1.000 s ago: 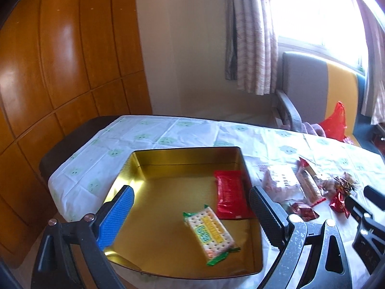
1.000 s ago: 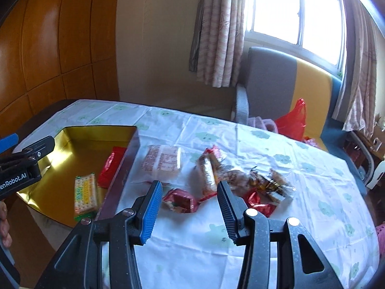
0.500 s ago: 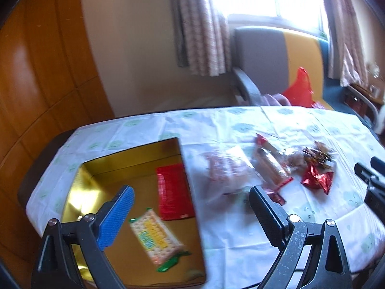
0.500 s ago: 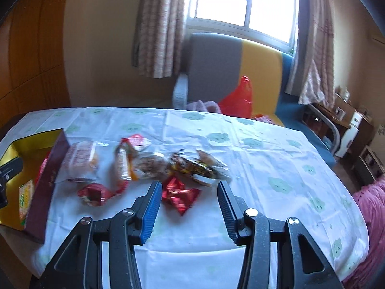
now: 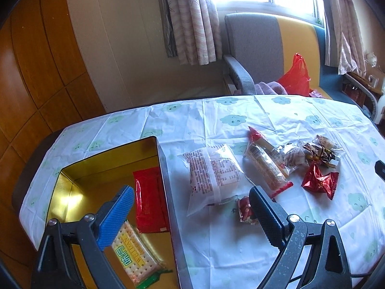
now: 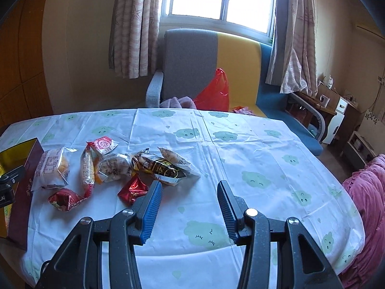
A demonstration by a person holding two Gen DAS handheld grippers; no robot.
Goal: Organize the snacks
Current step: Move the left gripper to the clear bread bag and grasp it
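Observation:
A gold-lined tin box (image 5: pixel 77 183) sits at the table's left end and holds a cracker pack (image 5: pixel 134 262) and a flat red packet (image 5: pixel 149 204). Loose snacks lie to its right: a clear bread bag (image 5: pixel 214 173), a long roll packet (image 5: pixel 267 168), a small red candy (image 5: pixel 244 209), a red foil pack (image 5: pixel 318 183) and dark wrapped snacks (image 6: pixel 158 166). My left gripper (image 5: pixel 192 214) is open and empty, hovering over the box's right wall. My right gripper (image 6: pixel 189 207) is open and empty, right of the red foil pack (image 6: pixel 132 190).
The table wears a white cloth with green clouds (image 6: pixel 240 149). A grey, yellow and blue sofa (image 6: pixel 216 72) with a red plastic bag (image 6: pixel 214 94) stands behind it. A pink blanket (image 6: pixel 365 192) lies at the right. Wood panelling (image 5: pixel 36 72) is on the left.
Both grippers have swung to the right, away from the box and toward the loose snacks and the bare right half of the table. Both stayed open and empty.

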